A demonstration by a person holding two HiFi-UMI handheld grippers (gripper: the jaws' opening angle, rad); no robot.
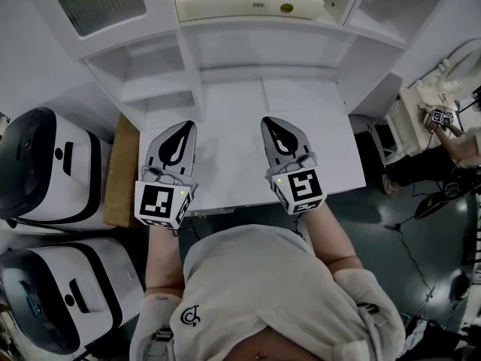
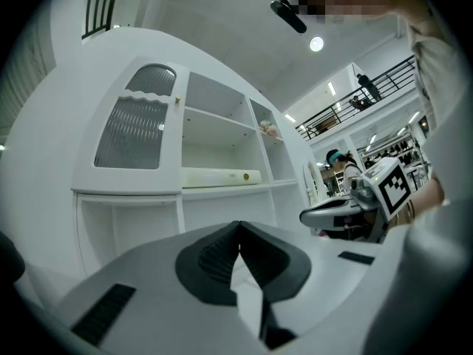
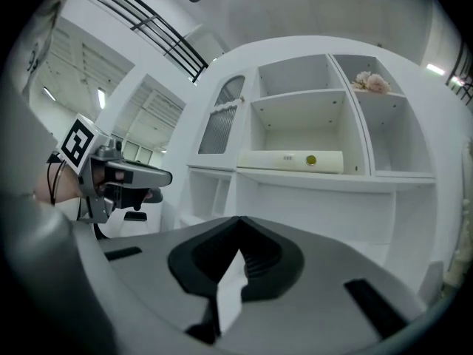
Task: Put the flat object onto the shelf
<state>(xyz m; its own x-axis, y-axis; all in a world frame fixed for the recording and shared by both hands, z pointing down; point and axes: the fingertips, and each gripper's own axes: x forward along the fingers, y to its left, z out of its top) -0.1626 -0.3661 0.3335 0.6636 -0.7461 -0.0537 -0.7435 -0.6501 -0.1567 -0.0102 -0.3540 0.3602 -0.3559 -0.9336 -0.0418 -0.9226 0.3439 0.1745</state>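
A cream flat object [image 1: 248, 0] lies on the middle shelf of the white cabinet [image 1: 203, 51]; it also shows in the left gripper view as a flat object [image 2: 220, 177] and in the right gripper view as a flat object [image 3: 290, 160]. My left gripper [image 1: 184, 128] and right gripper [image 1: 270, 124] hover side by side over the white counter [image 1: 301, 104], both shut with nothing between the jaws. The left gripper [image 2: 239, 226] and right gripper [image 3: 240, 220] point at the cabinet, well short of the shelf.
Two white-and-black machines [image 1: 45, 168] stand on the left beside a wooden board [image 1: 120, 171]. A pink ornament [image 3: 372, 83] sits on the upper right shelf. A glass-fronted door [image 2: 140, 128] closes the cabinet's left side. Another person [image 1: 458, 138] is at the far right.
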